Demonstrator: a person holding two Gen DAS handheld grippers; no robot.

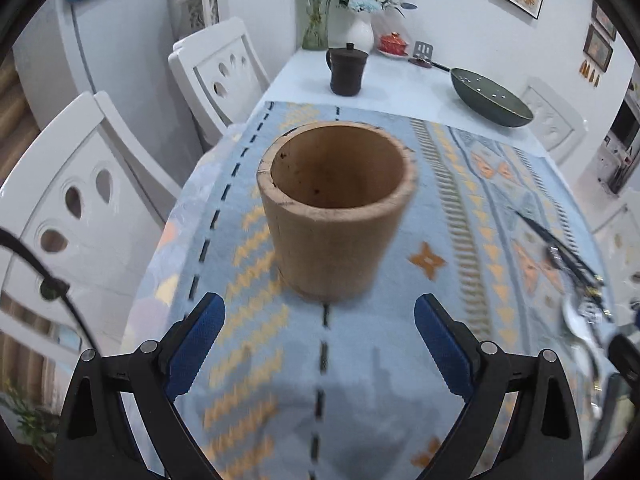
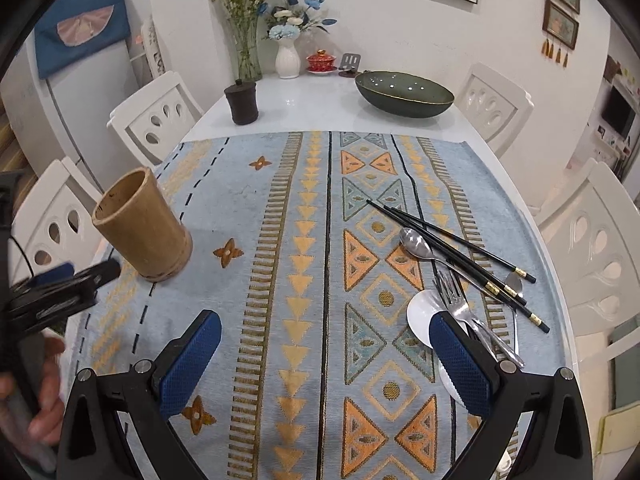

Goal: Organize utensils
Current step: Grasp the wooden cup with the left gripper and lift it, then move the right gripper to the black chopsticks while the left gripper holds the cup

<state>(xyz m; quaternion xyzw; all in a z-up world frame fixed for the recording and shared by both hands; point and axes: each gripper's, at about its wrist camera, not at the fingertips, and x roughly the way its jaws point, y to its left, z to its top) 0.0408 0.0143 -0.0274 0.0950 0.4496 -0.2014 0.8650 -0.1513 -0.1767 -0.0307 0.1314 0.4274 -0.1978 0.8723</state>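
A bamboo utensil cup (image 1: 332,208) stands upright and empty on the blue patterned runner (image 1: 248,360), near the table's left edge. My left gripper (image 1: 320,304) is open just short of the cup's base, with nothing between its blue pads. In the right wrist view the same cup (image 2: 142,226) is at the left, and the left gripper (image 2: 90,278) shows blurred beside it. My right gripper (image 2: 324,320) is open over the runner's middle and holds nothing. Black chopsticks (image 2: 452,252), a metal spoon (image 2: 416,242), a fork (image 2: 456,300) and a white spoon (image 2: 420,314) lie by its right finger.
A dark lidded mug (image 2: 242,102), a green bowl (image 2: 404,94), a white vase (image 2: 287,58) and a red lidded cup (image 2: 320,60) stand at the table's far end. White chairs (image 2: 156,118) line both sides. A person's hand (image 2: 40,392) holds the left gripper.
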